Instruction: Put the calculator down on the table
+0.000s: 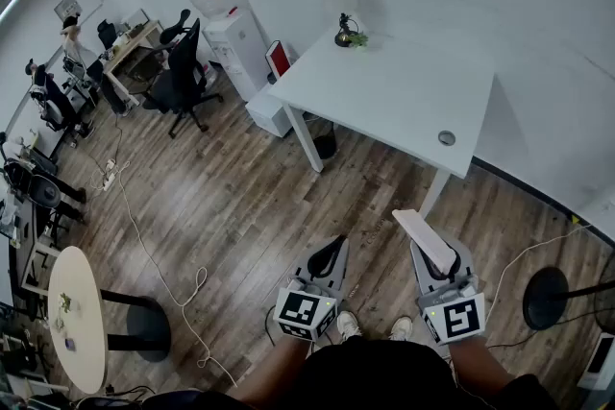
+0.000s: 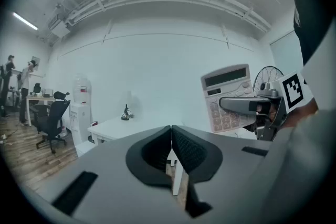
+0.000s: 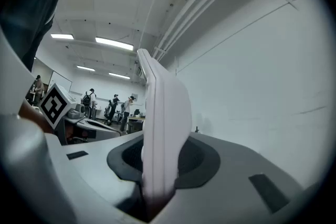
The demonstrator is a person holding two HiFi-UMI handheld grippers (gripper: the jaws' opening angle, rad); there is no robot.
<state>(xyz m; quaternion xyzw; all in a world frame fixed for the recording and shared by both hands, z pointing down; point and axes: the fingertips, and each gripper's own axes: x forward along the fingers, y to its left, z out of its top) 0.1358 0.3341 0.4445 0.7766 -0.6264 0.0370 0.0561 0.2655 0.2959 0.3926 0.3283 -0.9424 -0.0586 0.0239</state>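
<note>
Calculator [image 1: 424,240] is up in the air, pinched on its lower edge by the right claw [image 1: 434,256], well short of the white counter [image 1: 384,101] ahead. Nothing sits between the two except bare wood-plank floor [image 1: 240,206]. The left claw [image 1: 332,248] is empty, with its dark ribbed pads pressed together.

The counter has a smooth matte top, thin white legs and a round grey cable hole [image 1: 447,137] near the front corner. A small potted plant [image 1: 348,34] stands on the far side. Off to the left there's a water dispenser [image 1: 231,24] against the wall and a black office chair [image 1: 183,77]. A pale cable [image 1: 154,264] snakes across the planks toward a small round counter [image 1: 72,312]. A black round stand base [image 1: 548,298] sits at right, its top cut off by the frame.

The calculator is a pale plastic slab. The left gripper view shows its screen and keys, but the key labels are too small to read. In the right gripper view it's edge-on and blocks the middle of the room.
</note>
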